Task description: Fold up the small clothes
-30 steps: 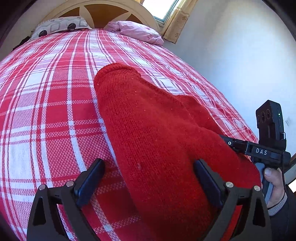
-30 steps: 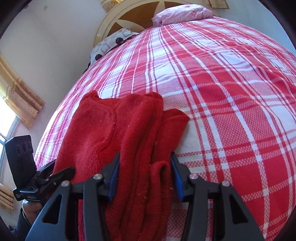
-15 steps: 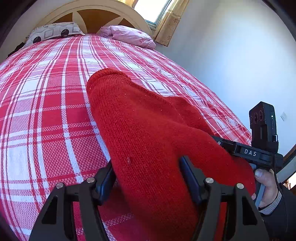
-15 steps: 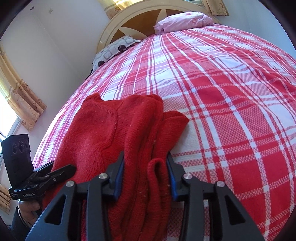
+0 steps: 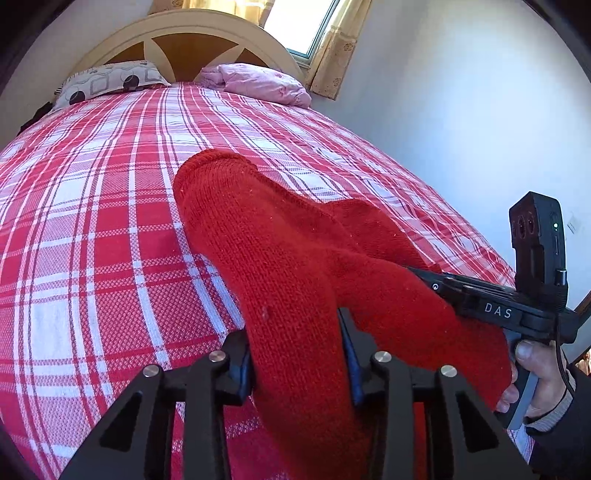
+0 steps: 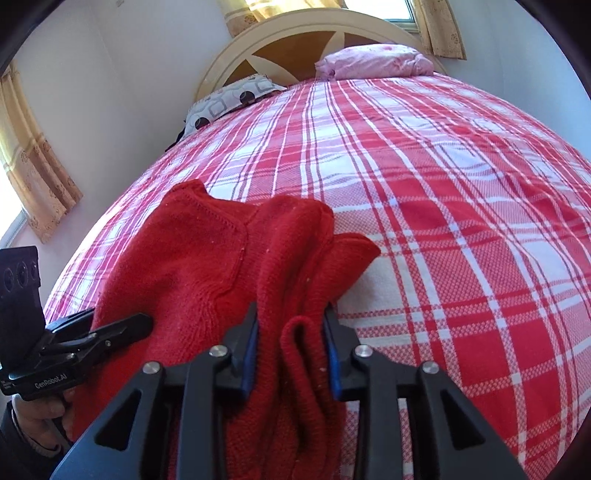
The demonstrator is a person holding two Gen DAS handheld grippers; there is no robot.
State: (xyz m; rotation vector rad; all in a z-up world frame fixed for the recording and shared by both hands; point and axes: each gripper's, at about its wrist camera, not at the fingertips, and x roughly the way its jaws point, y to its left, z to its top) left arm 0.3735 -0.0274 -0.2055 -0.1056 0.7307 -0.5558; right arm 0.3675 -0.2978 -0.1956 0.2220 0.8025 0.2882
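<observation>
— Two grippers, one red sweater point(image 5: 280, 258). Where is it?
— On the bed point(image 5: 92, 229), stretching long, away from me. My left gripper point(image 5: 295, 365) is closing on its near end; my right gripper point(image 6: 290, 354) is closing on bunched folds beside it.

A bed point(image 5: 92, 229) with a red-and-white checked cover carries a red knitted garment point(image 5: 280, 258) (bunched, perhaps a small sweater) near its foot; a patterned pillow point(image 5: 107, 83) and a pink pillow point(image 5: 266, 83) lie by the headboard point(image 5: 184, 31).
</observation>
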